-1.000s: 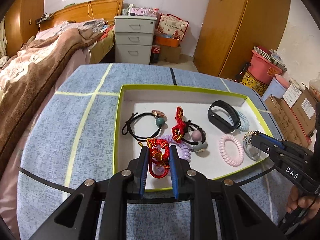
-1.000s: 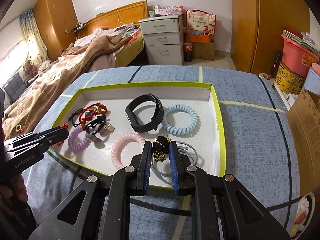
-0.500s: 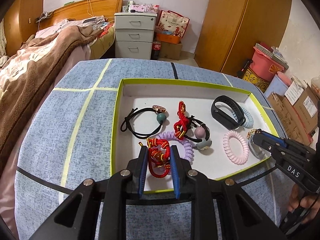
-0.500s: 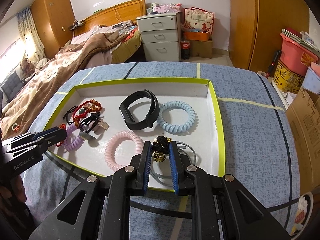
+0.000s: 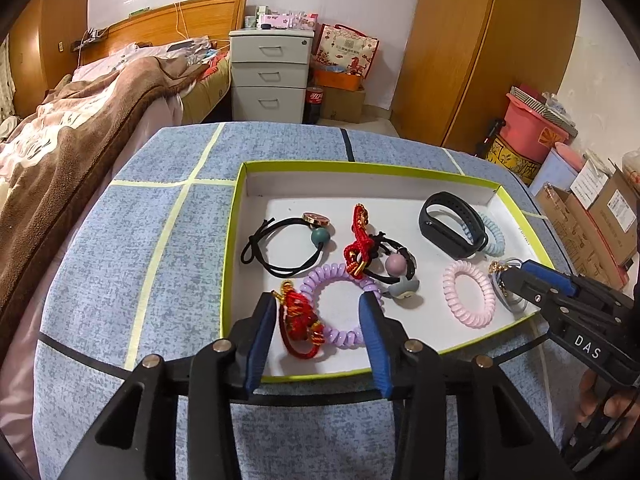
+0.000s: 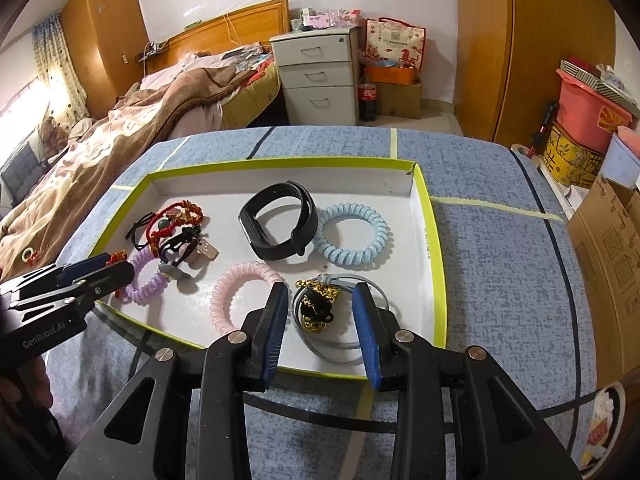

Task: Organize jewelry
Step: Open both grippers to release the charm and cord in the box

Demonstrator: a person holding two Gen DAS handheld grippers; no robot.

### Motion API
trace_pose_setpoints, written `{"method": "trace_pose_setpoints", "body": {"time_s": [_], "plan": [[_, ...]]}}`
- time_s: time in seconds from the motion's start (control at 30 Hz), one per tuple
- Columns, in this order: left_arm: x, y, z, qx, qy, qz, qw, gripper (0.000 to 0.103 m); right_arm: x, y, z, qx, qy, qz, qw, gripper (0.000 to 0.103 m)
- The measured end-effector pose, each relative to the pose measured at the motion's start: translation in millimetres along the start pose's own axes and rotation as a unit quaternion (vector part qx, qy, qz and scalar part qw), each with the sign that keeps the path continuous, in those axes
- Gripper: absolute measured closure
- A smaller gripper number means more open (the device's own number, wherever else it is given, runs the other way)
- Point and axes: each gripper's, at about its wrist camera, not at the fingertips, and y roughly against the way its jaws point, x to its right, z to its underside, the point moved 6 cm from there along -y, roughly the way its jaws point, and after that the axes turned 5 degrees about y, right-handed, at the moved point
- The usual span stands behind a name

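A: Since both grippers have just been opening, the left gripper (image 5: 318,334) stands wide around the red knotted bracelet (image 5: 299,326), released at the tray (image 5: 234,240)'s near edge.

B: Right gripper (image 6: 320,326) likewise, apart around the gold-chain hair tie (image 6: 318,306). Next, probably lifting clear over the low rim; bare tabletop (image 5: 120,260) lies outside.

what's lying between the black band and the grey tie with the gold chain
Bare white tray floor between black band and grey tie, seen in the right wrist view.
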Motion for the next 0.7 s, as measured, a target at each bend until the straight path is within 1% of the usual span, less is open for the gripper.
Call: {"method": "trace_pose_setpoints", "body": {"time_s": [0.27, 0.5, 0.57, 0.7], "plan": [[5.5, 12.8, 1.0, 0.015, -0.008, -0.005, 0.9998, 0.051, -1.4, 10.1, 1.9, 0.011, -0.005, -0.001, 1.000, 0.068], [8.4, 31.1, 6.1, 0.034, -0.005, -0.008, 0.9994, 0.051, -8.4, 29.1, 5.5, 0.033, -0.013, -0.005, 0.999, 0.067], [9.2, 36.8, 8.8, 0.038, -0.006, -0.010, 0.9992, 0.051, -12.2, 36.7, 8.2, 0.040, -0.008, 0.000, 0.999, 0.067], [9.2, 48.0, 14.4, 0.048, -0.008, -0.023, 0.9986, 0.051, -19.3, 49.1, 12.3, 0.053, -0.007, 0.001, 0.999, 0.067]]}}
